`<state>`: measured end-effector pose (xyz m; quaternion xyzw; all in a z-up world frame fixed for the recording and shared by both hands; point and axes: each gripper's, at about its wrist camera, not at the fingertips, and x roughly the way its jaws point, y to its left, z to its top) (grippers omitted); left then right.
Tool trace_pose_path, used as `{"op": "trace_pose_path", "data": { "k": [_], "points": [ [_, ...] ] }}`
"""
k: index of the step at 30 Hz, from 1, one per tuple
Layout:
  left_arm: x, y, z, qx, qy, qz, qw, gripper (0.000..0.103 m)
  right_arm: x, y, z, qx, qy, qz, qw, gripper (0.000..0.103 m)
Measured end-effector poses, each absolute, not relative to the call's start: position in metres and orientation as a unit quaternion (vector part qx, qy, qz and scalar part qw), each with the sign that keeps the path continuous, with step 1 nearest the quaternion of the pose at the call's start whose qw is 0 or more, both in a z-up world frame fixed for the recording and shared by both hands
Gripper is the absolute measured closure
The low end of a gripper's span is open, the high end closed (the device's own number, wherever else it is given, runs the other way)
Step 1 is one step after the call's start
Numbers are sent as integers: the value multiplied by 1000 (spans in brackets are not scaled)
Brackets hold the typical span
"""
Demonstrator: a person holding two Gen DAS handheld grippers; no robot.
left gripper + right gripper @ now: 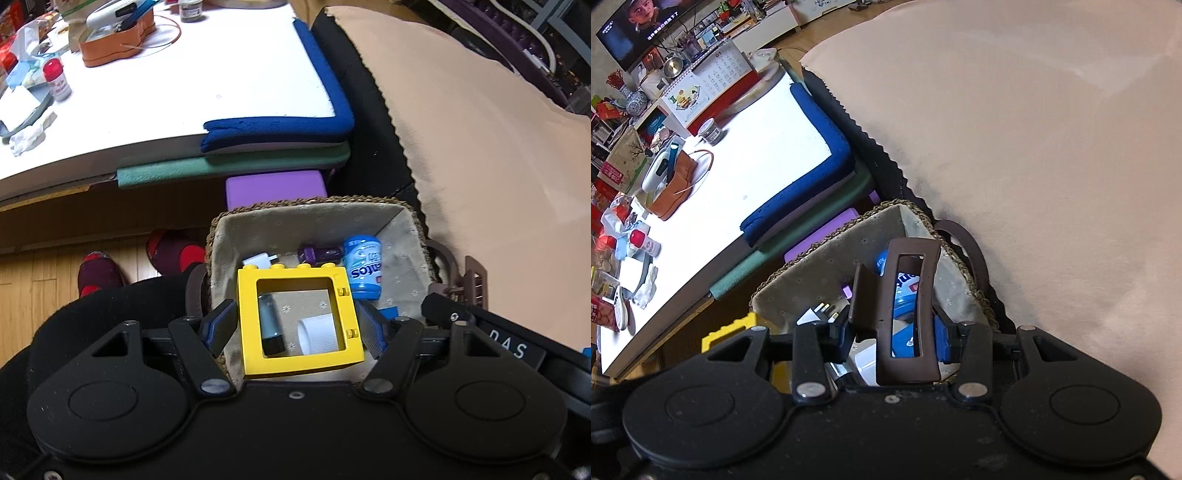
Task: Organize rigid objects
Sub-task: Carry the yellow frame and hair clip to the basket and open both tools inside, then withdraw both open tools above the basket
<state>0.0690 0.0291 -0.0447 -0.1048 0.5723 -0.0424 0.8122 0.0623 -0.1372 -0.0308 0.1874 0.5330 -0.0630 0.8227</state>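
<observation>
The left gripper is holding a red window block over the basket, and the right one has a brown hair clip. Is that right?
Almost. The window block in the left gripper is yellow, not red, as the left wrist view shows. The rest holds: it sits over the basket, and the right gripper has the brown hair clip.

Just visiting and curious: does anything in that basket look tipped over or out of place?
Mostly tidy. The blue mint bottle lies on its side in the woven basket, label upside down, beside a purple toy car. Nothing looks spilled or broken.
</observation>
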Motion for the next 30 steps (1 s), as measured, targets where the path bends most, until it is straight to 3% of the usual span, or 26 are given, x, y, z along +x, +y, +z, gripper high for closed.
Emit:
{"op": "trace_pose_path", "data": {
  "k": [4, 30],
  "points": [
    [68, 35, -45, -117, 570, -36, 813, 37, 62, -136, -29, 184, 523, -73, 829, 46],
    [53, 21, -31, -77, 534, -51, 840, 26, 1, -159, -4, 188, 472, -85, 857, 42]
  ]
}}
